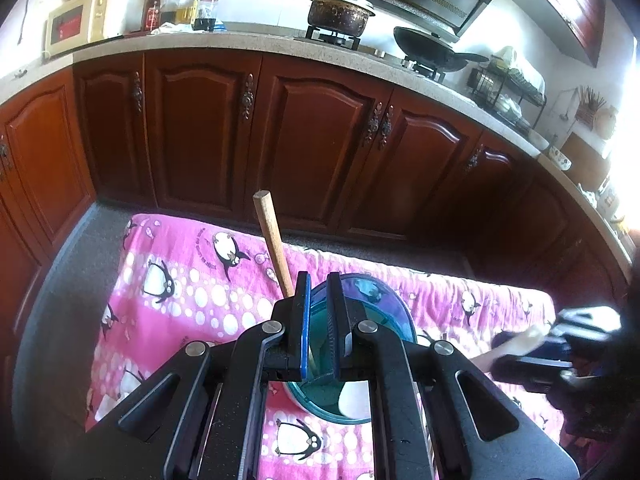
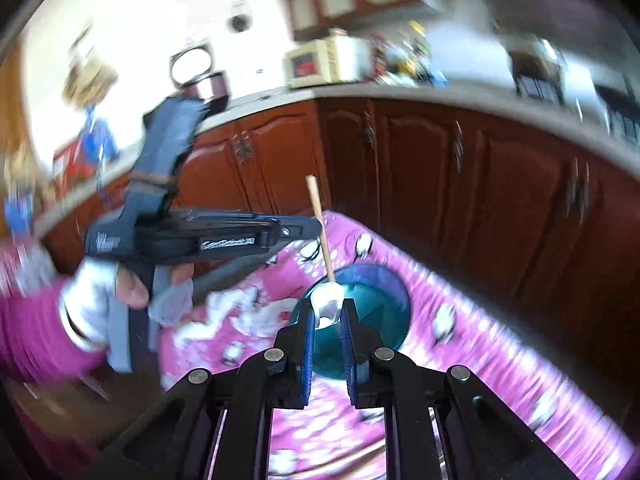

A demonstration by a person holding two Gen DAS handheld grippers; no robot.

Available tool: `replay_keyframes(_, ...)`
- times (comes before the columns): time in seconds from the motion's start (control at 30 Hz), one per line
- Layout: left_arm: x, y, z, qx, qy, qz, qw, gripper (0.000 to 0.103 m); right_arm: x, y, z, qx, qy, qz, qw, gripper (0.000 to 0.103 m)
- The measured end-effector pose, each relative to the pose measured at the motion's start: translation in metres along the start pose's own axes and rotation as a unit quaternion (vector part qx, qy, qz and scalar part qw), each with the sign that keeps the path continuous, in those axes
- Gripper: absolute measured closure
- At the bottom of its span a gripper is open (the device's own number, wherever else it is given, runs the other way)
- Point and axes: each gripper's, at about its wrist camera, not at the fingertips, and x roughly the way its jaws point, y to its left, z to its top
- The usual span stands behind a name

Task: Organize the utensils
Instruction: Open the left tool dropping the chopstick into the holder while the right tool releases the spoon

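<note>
A teal cup [image 1: 320,344] stands on a pink penguin-print cloth [image 1: 180,280], and a wooden-handled utensil [image 1: 274,240] leans in it, its handle rising up and away toward the dark red cabinet doors [image 1: 320,140]. The left gripper [image 1: 319,292] has its two fingers pinched on the cup's near rim, one pad inside the wall and one outside. In the right wrist view, which is blurred, the right gripper [image 2: 327,308] holds a white spoon [image 2: 329,306] between narrowly set jaws, just above the cup's [image 2: 360,312] mouth; the wooden handle [image 2: 320,224] stands behind it. The same view shows the left gripper from the side, carried by a hand [image 2: 132,288] in a pink sleeve [image 2: 32,328]. Along the countertop [image 1: 248,42] sit a microwave [image 1: 80,24], bottles [image 1: 184,4] and a pot [image 1: 340,10].
</note>
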Motion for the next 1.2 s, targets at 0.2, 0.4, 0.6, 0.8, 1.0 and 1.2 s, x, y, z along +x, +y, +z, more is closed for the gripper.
replay_keyframes(0.2,-0.005,-0.001,0.0,0.007,-0.004,0.003,1.0,0.094,0.013,-0.011,-0.008,0.099,0.029,-0.02,0.995,0.091)
replay_keyframes(0.4,-0.01,0.004,-0.001,-0.01,-0.002,-0.005,0.9999,0.079,0.025,-0.006,-0.004,0.131,0.044,-0.05,0.989,0.091)
replay_keyframes(0.6,-0.028,0.008,-0.001,-0.005,-0.019,0.0,0.9998,0.073,0.028,-0.001,0.0,0.145,0.08,-0.065,0.984,0.091)
replay_keyframes(0.8,-0.035,0.014,-0.012,-0.024,-0.022,-0.002,0.9995,0.064,0.065,-0.008,-0.015,0.17,0.113,-0.087,0.975,0.091)
replay_keyframes(1.0,-0.039,0.018,-0.034,-0.022,-0.009,0.016,0.9996,0.059,0.076,0.006,-0.023,0.135,0.111,-0.104,0.979,0.067)
replay_keyframes(1.2,-0.038,0.012,-0.056,-0.022,0.003,0.023,0.9995,0.055,0.046,0.018,-0.031,0.118,0.07,-0.117,0.984,0.059)
